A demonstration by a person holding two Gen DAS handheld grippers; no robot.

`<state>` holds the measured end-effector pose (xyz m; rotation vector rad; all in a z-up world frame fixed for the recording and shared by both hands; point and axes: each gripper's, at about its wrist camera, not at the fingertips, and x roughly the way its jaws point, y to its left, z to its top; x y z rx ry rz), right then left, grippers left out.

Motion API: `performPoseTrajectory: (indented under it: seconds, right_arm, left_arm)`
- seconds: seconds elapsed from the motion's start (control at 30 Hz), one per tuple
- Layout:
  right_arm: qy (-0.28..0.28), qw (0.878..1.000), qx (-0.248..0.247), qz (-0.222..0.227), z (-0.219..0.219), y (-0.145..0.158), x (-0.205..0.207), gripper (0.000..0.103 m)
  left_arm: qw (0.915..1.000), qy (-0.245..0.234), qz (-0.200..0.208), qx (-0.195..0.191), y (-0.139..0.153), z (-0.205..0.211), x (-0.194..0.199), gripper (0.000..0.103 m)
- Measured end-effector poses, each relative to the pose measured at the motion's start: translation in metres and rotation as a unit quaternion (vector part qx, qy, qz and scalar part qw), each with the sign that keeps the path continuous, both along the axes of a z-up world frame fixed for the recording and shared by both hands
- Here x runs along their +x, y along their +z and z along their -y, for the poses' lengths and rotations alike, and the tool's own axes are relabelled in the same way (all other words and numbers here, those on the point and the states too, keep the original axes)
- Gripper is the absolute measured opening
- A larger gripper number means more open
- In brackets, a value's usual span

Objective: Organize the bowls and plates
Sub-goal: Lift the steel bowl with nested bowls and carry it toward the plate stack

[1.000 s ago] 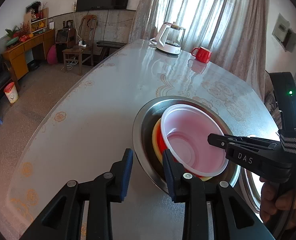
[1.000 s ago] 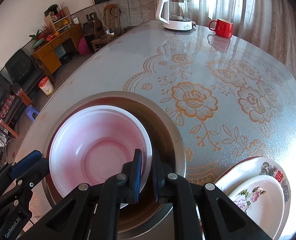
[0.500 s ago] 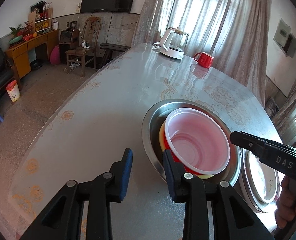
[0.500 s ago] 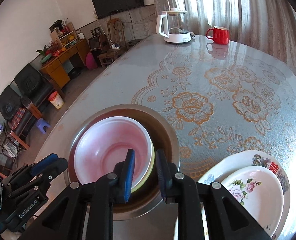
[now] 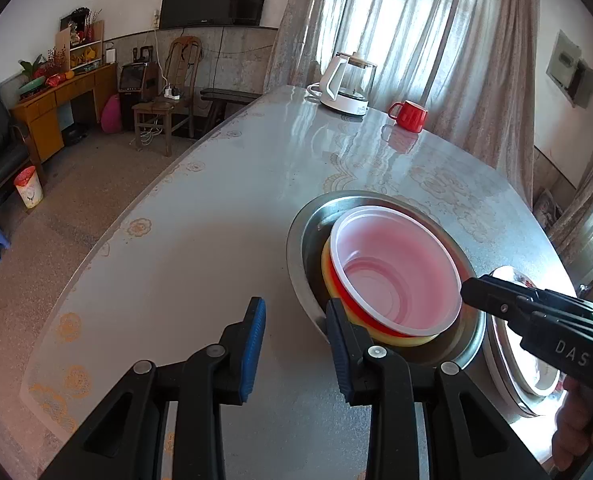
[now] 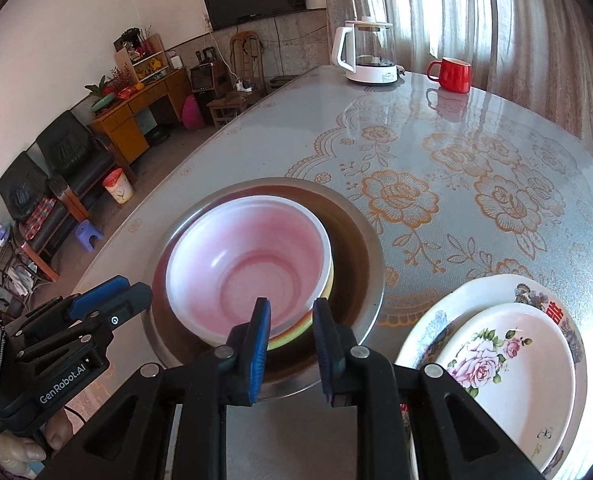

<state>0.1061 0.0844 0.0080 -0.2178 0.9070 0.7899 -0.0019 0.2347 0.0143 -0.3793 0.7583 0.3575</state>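
Step in hand: you are between placements; the white bowl (image 6: 248,264) sits nested on a red and a yellow bowl inside the metal basin (image 6: 360,240), and neither tool is touching it.
Bowl stack: near the middle of the table (image 6: 456,140), toward the near edge, leaning to the basin's left side in the right wrist view.
Plates: 2 flowered plates (image 6: 512,364) lie stacked just right of the basin, the smaller on the larger.
Right gripper (image 6: 290,344): fingers stand narrowly apart with nothing between them, hovering over the basin's near rim.
Left gripper (image 5: 296,348): fingers partly apart and empty, above bare table just left of the basin.
Next move: judging by the layout, both piles look sorted; if you want the stack tidier, centre the bowls in the basin with a light rim pinch.
Far things: the kettle (image 6: 366,56) and red mug (image 6: 452,74) stand well apart at the far edge.
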Motion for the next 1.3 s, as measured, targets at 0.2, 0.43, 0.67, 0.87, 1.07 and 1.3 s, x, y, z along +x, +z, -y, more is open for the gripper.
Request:
performPoseTrajectory:
  seconds: [0.2, 0.43, 0.67, 0.87, 1.07, 1.3]
  right_arm:
    - [-0.018, 1.000, 0.018, -0.012, 0.012, 0.010, 0.014, 0.023]
    - [-0.047, 0.998, 0.025, -0.039, 0.017, 0.011, 0.041, 0.023]
    - [-0.074, 0.994, 0.028, -0.071, 0.017, 0.000, 0.069, 0.023]
    - [-0.101, 0.991, 0.023, -0.086, 0.019, -0.010, 0.088, 0.023]
    - [-0.085, 0.990, 0.033, -0.107, 0.016, -0.015, 0.096, 0.023]
    - [-0.052, 0.990, 0.013, -0.134, 0.002, -0.027, 0.095, 0.016]
  left_arm:
    - [1.0000, -0.003, 0.004, -0.003, -0.001, -0.002, -0.003, 0.032]
    - [0.9997, -0.004, 0.006, -0.022, -0.001, -0.009, -0.005, 0.032]
    - [0.9987, 0.000, 0.013, -0.049, -0.004, -0.020, -0.009, 0.032]
    - [0.9947, -0.014, 0.032, -0.096, -0.005, -0.025, -0.007, 0.032]
    - [0.9955, -0.033, 0.027, -0.084, -0.007, -0.019, 0.002, 0.028]
    - [0.9952, -0.039, 0.027, -0.086, -0.012, -0.016, 0.010, 0.019]
